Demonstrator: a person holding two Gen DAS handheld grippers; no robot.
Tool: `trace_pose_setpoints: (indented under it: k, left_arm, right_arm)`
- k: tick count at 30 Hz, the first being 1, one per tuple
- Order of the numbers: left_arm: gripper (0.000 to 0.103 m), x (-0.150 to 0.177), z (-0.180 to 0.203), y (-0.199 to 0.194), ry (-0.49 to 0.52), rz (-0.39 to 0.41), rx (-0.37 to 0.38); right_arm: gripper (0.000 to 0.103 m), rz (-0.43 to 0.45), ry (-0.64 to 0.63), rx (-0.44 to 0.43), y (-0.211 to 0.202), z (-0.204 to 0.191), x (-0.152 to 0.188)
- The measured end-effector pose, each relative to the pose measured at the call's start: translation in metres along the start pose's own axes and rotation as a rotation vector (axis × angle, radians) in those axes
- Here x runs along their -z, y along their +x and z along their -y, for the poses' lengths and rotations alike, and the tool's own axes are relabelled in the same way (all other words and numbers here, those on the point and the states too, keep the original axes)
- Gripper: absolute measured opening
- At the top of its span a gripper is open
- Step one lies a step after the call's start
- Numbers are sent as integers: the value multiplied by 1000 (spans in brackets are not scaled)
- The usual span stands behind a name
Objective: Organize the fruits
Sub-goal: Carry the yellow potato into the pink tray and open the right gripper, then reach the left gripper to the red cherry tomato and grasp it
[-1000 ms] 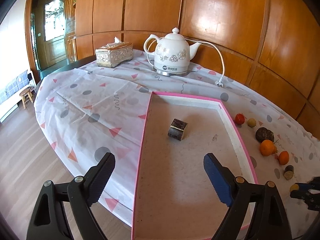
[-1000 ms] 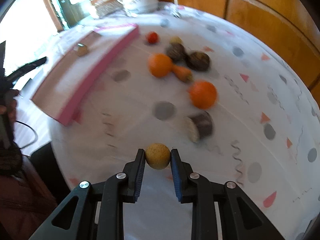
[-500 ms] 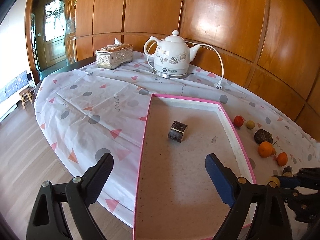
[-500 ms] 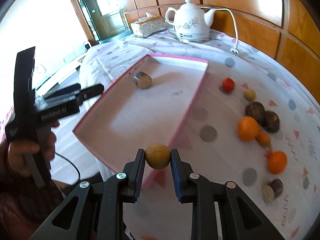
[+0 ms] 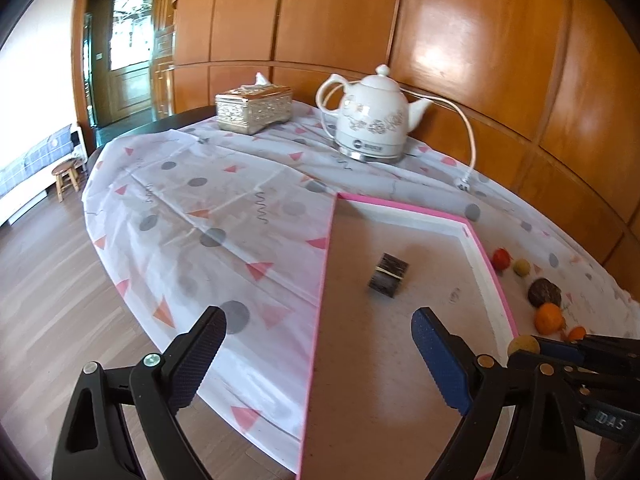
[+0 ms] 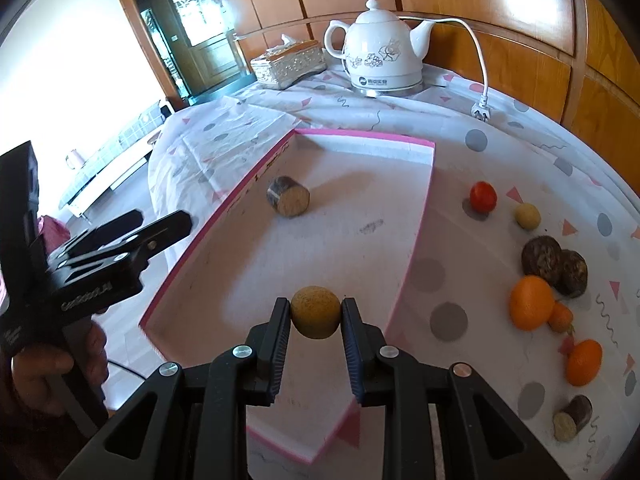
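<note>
Right gripper (image 6: 315,320) clamps round tan-yellow fruit (image 6: 315,317) above pink-rimmed shallow tray (image 6: 416,236); left gripper (image 5: 316,350) jaws wide apart, empty.

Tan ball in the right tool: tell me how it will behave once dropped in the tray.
The ball looks round, so it will probably roll across the tray's flat floor. The raised rim should stop it. Its matte, rough-looking skin suggests it won't slip from the right tool.

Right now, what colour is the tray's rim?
Pink, around the tray, with white inner walls; clearest in the right wrist view.
</note>
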State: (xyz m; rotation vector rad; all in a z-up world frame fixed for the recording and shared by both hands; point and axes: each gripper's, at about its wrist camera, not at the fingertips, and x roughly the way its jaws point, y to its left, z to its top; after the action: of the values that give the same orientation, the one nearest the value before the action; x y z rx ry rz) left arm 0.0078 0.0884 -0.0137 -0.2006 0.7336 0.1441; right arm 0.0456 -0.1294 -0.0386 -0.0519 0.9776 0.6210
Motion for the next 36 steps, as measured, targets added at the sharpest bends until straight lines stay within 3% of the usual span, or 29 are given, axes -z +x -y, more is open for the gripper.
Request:
trace_pose_setpoints:
  k: [7, 12, 36]
  left_arm:
    - [94, 3, 1, 4, 9, -14, 1]
    - [94, 5, 4, 7, 24, -24, 5]
    - [95, 13, 60, -14, 241, 9, 134]
  right_arm:
    - [26, 4, 16, 45, 24, -4, -18]
    - [34, 16, 69, 72, 30, 5, -23]
    - [40, 83, 35, 262, -46, 30, 18]
